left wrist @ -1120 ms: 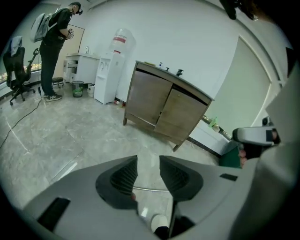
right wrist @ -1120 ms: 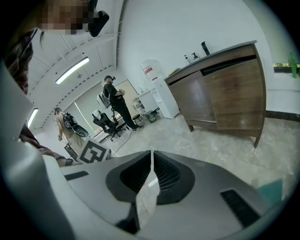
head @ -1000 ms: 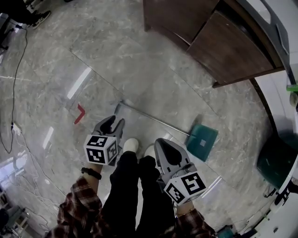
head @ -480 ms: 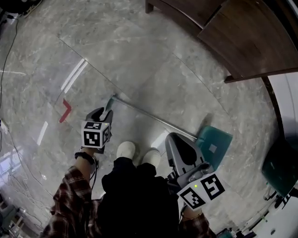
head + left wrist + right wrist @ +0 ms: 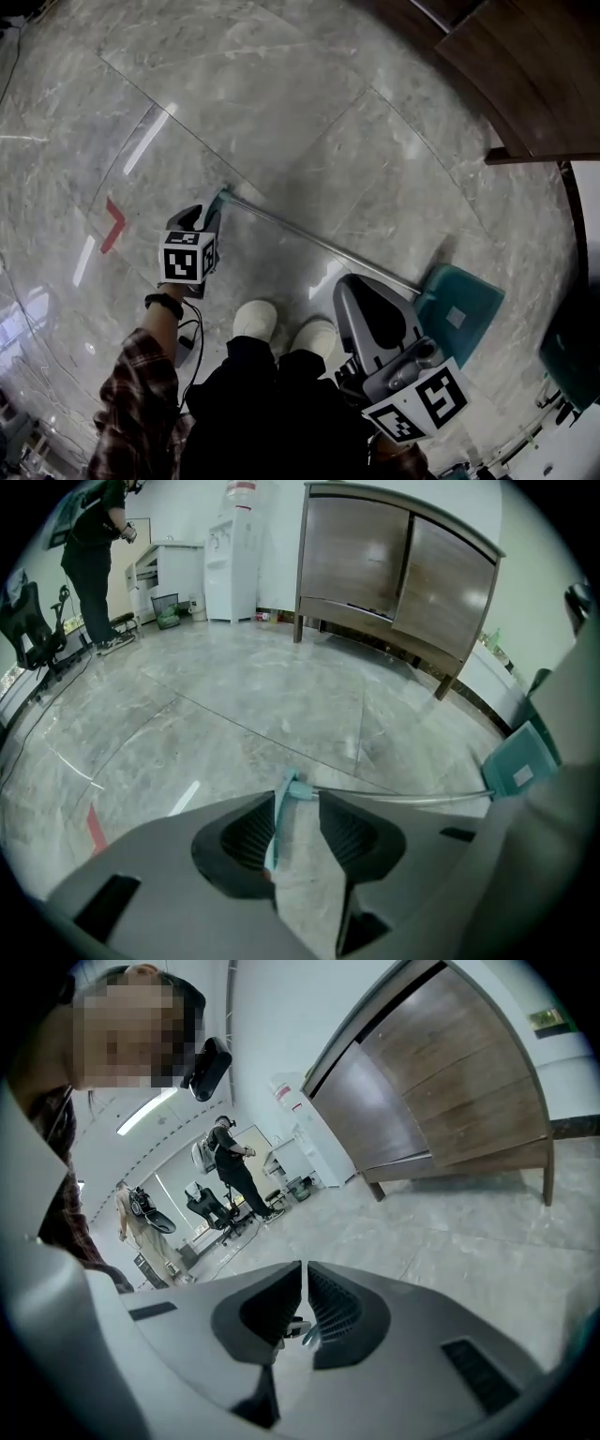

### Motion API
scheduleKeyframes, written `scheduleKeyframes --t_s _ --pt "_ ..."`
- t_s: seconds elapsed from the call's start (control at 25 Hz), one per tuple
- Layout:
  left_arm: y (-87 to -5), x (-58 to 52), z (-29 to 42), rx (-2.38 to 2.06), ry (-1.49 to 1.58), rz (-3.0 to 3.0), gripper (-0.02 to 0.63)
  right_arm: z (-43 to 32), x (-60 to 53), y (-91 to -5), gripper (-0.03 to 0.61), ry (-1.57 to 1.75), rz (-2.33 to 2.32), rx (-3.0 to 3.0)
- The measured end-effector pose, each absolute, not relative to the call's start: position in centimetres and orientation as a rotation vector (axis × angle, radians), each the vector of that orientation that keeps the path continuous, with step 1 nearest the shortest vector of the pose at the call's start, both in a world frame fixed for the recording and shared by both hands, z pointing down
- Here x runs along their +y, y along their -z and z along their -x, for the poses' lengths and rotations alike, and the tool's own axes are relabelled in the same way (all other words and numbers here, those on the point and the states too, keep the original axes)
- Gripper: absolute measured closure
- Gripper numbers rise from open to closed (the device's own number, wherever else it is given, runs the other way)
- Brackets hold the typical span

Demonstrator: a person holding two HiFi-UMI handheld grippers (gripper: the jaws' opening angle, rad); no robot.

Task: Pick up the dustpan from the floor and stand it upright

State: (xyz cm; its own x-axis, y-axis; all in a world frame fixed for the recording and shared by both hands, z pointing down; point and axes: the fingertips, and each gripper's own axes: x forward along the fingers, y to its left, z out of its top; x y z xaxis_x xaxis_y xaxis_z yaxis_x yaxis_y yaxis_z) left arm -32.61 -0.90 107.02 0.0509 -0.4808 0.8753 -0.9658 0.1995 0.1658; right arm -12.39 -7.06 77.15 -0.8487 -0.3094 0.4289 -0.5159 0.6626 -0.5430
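The dustpan lies flat on the marble floor. Its teal pan (image 5: 459, 314) is at the right, and a thin metal shaft (image 5: 319, 244) runs up-left to a teal grip end (image 5: 221, 198). My left gripper (image 5: 208, 212) points steeply down at that end. In the left gripper view, the teal grip (image 5: 292, 787) sits between the open jaws of the left gripper (image 5: 298, 803), close to the left pad, and the pan (image 5: 520, 761) shows far right. My right gripper (image 5: 354, 289) hangs above the floor beside the shaft, short of the pan. The right gripper (image 5: 305, 1277) is shut with nothing in it.
A brown wooden cabinet (image 5: 530, 84) stands at the back right. A red tape corner (image 5: 112, 225) marks the floor to the left. My white shoes (image 5: 255, 319) are just below the shaft. A dark green object (image 5: 574, 347) sits far right. People and office chairs (image 5: 211, 1208) are far off.
Both grippers have come down toward the floor. The left one has moved up to the handle's teal end, which now lies between its jaws. The right one sank near the shaft.
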Motion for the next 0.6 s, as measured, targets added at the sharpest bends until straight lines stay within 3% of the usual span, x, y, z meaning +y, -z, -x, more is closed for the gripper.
scheduleKeyframes --t_s 0.6 --pt "-115.6 1.6 33.9 -1.535 -0.693 -1.216 0.491 13.3 -7.7 -80.4 0.566 -1.084 -0.607 -2.585"
